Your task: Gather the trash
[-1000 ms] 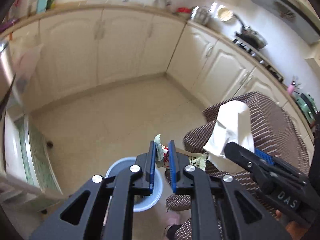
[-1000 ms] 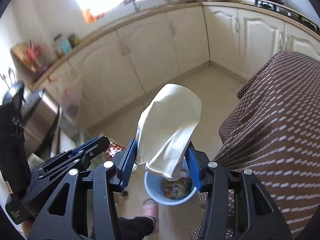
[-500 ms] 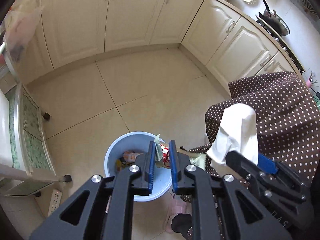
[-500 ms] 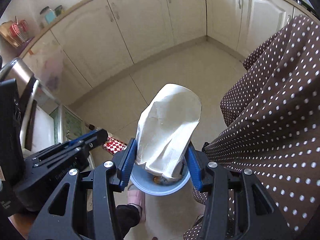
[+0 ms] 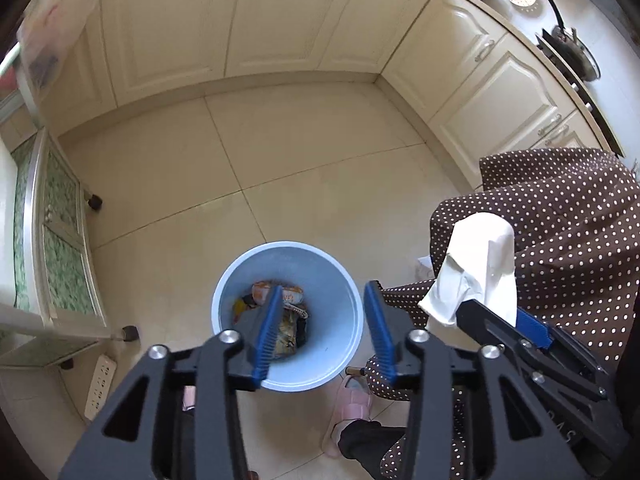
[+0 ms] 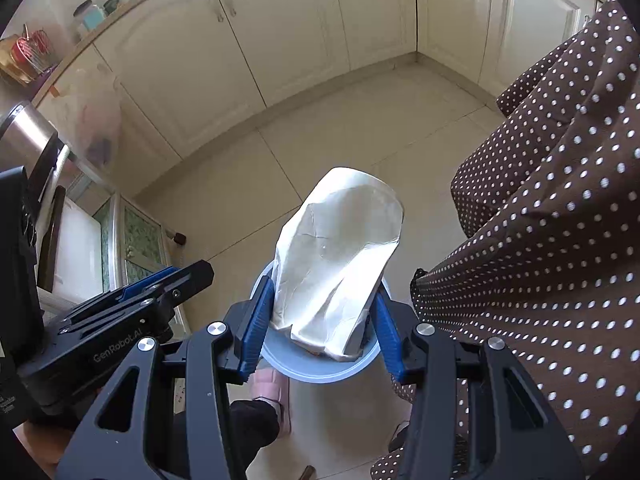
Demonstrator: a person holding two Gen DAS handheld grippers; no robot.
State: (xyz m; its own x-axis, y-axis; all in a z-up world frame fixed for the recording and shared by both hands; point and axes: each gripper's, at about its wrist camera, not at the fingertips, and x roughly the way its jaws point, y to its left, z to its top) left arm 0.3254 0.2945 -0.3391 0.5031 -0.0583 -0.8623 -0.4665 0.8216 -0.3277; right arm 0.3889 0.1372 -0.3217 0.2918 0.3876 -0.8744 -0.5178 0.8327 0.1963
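A light blue bin (image 5: 288, 372) stands on the tiled floor and holds several wrappers (image 5: 282, 300). My left gripper (image 5: 320, 332) is open and empty right above the bin's mouth. My right gripper (image 6: 320, 320) is shut on a crumpled white paper cup (image 6: 336, 264) and holds it over the bin's rim (image 6: 320, 372). The cup also shows in the left wrist view (image 5: 476, 268), to the right of the bin. The cup hides most of the bin in the right wrist view.
A brown polka-dot tablecloth (image 5: 560, 240) hangs right beside the bin. Cream cabinets (image 5: 280, 20) line the far walls. A wheeled metal cart (image 5: 52, 248) and a power strip (image 5: 100, 384) lie left. A pink slipper (image 5: 352, 400) is under the bin's near side.
My left gripper has opened and the wrapper it held is no longer between its fingers. Both grippers have tilted down over the bin. The right gripper still holds the cup.
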